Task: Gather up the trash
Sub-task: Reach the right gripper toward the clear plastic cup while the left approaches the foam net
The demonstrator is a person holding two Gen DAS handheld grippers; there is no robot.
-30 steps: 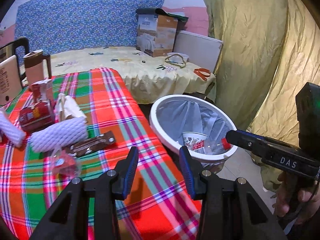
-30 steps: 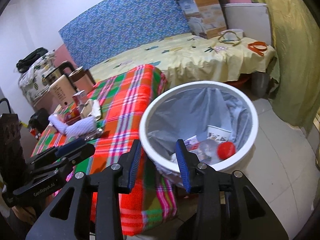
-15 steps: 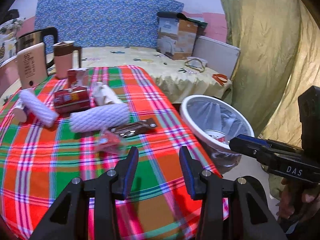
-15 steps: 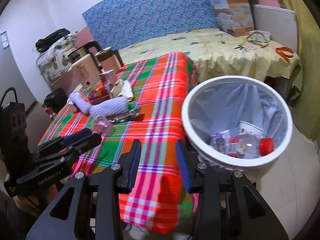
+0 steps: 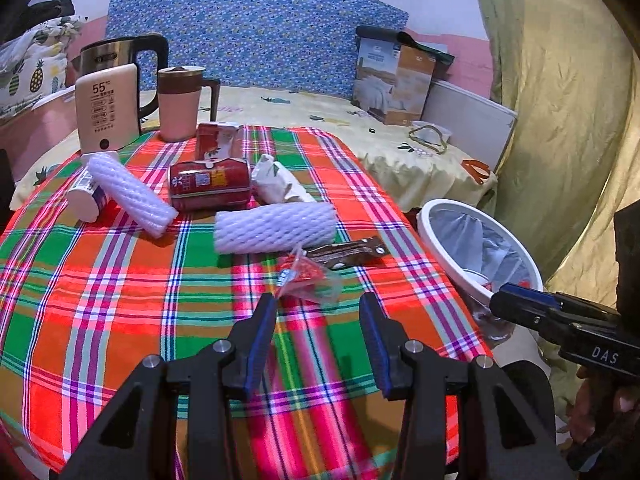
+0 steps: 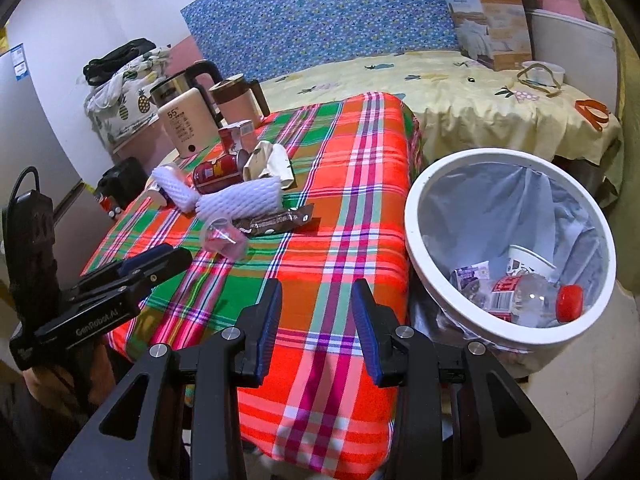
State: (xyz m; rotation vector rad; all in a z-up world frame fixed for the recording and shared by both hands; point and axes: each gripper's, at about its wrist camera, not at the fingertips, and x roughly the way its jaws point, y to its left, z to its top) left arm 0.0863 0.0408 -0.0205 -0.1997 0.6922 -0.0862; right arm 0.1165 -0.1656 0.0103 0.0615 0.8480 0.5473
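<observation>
Trash lies on the plaid tablecloth (image 5: 120, 288): a clear plastic wrapper with red print (image 5: 306, 278), a brown snack wrapper (image 5: 346, 252), two white foam nets (image 5: 274, 227) (image 5: 132, 196), a red can (image 5: 208, 184), crumpled paper (image 5: 278, 180) and a small red carton (image 5: 218, 140). My left gripper (image 5: 318, 318) is open and empty, just short of the clear wrapper (image 6: 224, 238). My right gripper (image 6: 316, 306) is open and empty over the table's near edge, beside the white bin (image 6: 416, 216). The bin holds a bottle (image 6: 532, 296), a cup and packets.
A kettle (image 5: 120, 60), a cream appliance (image 5: 106, 108) and a pink mug (image 5: 180, 102) stand at the table's far end. A bed with a yellow sheet (image 5: 320, 112) and a cardboard box (image 5: 394, 80) lies behind. A curtain (image 5: 560, 120) hangs on the right.
Both grippers have swung left from the bin toward the table. The left gripper has come close to the clear wrapper. Both stay open and empty.
</observation>
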